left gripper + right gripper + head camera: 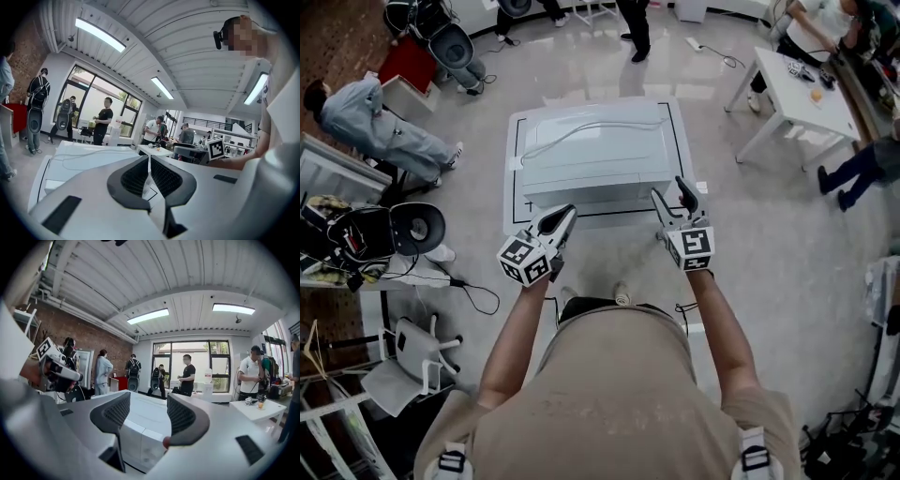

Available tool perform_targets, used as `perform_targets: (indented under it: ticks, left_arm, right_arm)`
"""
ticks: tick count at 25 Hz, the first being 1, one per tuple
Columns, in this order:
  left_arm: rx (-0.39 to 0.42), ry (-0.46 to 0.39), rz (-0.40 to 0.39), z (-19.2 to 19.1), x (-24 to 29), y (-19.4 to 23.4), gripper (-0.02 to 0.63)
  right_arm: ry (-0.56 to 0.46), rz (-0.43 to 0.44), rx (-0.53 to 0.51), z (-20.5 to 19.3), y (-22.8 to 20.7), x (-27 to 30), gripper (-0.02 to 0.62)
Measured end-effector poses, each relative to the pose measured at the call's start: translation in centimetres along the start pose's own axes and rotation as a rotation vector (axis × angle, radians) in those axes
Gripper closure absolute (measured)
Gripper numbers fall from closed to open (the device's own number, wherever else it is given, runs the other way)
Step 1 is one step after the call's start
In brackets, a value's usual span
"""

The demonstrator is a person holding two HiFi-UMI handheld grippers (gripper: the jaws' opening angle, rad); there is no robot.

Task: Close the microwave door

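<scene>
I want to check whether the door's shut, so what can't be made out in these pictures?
Door of the microwave: head view shows only the top; its front is out of sight, so open or shut cannot be told.
Left gripper view: the left gripper's body covers the microwave's front.
Right gripper view: only a corner shows past the right gripper; its body covers the rest.
Head view, side table: its things too small to name.

One microwave (598, 155) stands just ahead of two grippers, the left gripper (563, 218) and the right gripper (671, 191). One white cable (581, 128) lies on its top. One white tabletop (787, 94) stands well beyond the right gripper.
</scene>
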State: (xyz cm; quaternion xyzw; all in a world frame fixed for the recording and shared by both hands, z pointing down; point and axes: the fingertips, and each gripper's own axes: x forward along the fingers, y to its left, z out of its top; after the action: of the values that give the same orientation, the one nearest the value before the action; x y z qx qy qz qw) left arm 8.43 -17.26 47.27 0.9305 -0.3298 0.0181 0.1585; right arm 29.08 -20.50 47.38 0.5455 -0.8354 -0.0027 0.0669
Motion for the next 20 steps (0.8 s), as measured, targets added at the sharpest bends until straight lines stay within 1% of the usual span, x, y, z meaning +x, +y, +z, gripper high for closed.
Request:
perform_targets:
  ticks: [4,7,10,13,16,17,19,20]
  left_arm:
    - [0.006,-0.037,-0.006,1.7,-0.7,-0.4,0.6]
    - [0.01,-0.054,0.0,2.3,-1.4,-0.6,0.6]
    - [0.007,-0.061,0.005,2.5,-1.9,-0.8,0.6]
    - [0.006,-0.056,0.009,1.9,-1.8,-0.8,0.6]
    - [-0.002,-0.047,0.005,1.4,-1.6,-1.1,0.6]
    - [-0.002,-0.045,0.002,1.3,-1.5,-1.3,0.6]
    - [0.0,-0.041,-0.003,1.1,-1.5,-1.7,0.6]
    - [-0.001,-0.04,-0.006,1.0,-1.4,-1.9,0.6]
  right_arm:
    - [-0.063,0.017,0.016,2.4,-0.5,-3.1,0.342]
    - [-0.08,0.01,0.022,2.7,-0.8,-5.1,0.344]
    - [-0.075,-0.009,0.015,2.3,-1.1,-6.2,0.345]
    - [-0.058,-0.014,0.002,1.0,-1.3,-6.6,0.345]
    - [-0.043,-0.025,0.013,-0.1,-1.8,-7.0,0.347]
    - [-0.029,-0.041,0.007,-0.6,-2.1,-7.1,0.355]
    - [-0.002,-0.073,-0.006,-1.4,-2.6,-7.2,0.416]
    - [0.004,-0.081,-0.004,-1.5,-2.8,-7.3,0.427]
